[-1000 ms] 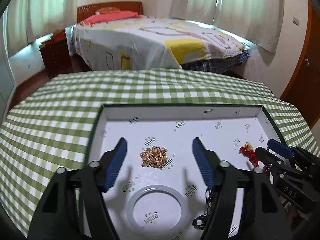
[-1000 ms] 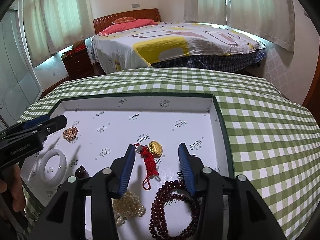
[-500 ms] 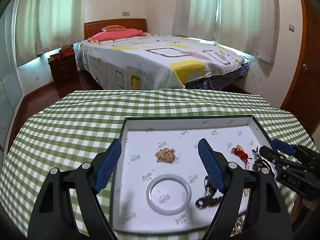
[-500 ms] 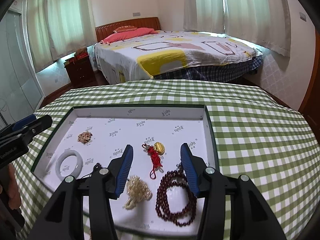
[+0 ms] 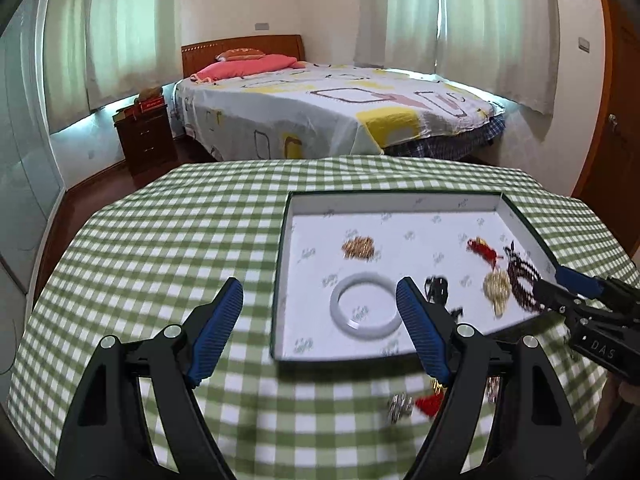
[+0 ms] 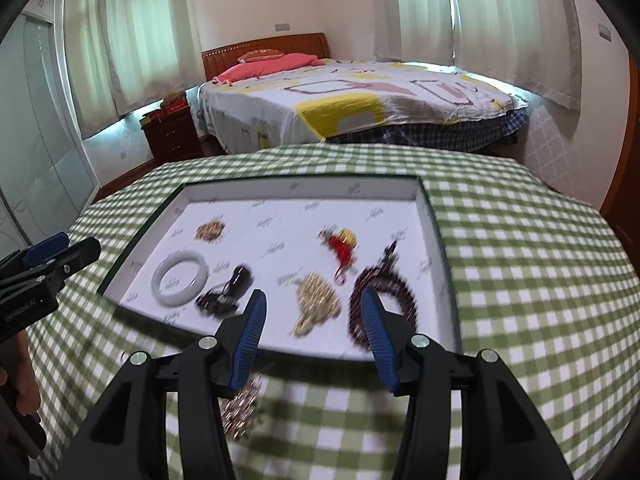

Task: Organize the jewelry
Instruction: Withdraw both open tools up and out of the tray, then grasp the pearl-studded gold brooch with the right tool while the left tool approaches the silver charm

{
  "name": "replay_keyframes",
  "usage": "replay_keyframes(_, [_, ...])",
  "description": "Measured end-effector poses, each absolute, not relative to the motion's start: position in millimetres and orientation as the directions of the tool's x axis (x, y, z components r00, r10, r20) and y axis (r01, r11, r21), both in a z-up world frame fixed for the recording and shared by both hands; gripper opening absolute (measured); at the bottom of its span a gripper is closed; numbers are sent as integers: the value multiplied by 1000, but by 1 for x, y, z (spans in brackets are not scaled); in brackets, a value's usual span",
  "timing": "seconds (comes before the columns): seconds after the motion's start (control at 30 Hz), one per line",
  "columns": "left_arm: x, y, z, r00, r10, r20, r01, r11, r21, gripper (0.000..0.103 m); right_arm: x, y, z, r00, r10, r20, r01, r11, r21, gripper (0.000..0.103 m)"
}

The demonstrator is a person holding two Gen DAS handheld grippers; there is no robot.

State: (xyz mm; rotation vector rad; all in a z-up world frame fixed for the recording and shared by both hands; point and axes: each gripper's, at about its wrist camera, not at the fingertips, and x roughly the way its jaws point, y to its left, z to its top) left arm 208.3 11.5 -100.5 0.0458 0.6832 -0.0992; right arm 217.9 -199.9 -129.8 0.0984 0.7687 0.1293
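A shallow white tray (image 5: 400, 204) (image 6: 304, 192) lies on the green checked table. In it are a white bangle (image 5: 365, 310) (image 6: 181, 277), a gold chain pile (image 5: 359, 247) (image 6: 211, 231), a red tassel charm (image 5: 484, 251) (image 6: 340, 246), a pale bead pile (image 5: 496, 289) (image 6: 318, 302), a dark red bead bracelet (image 5: 522, 276) (image 6: 394, 284) and a black piece (image 5: 437, 287) (image 6: 228, 292). Loose jewelry lies on the cloth in front of the tray (image 5: 416, 402) (image 6: 240, 408). My left gripper (image 5: 318, 330) is open and empty over the tray's near left corner. My right gripper (image 6: 312, 322) is open and empty over the tray's near edge.
The table's cloth (image 5: 160, 240) drops off at its rounded edges. A bed (image 5: 320, 112) and a dark wooden nightstand (image 5: 146, 136) stand beyond the table. A wooden door (image 5: 616, 120) is at the right.
Both grippers have pulled back and up from the tray, so the whole tray and the cloth in front of it now show. Both stay open and empty.
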Motion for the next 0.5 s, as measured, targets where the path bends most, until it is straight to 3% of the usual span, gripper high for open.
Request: replay_keyframes(0.5, [175,49,-123,729,-17,-684,42,999,20,77,198,-163,-164,629,213,-747,-147,977,155,49])
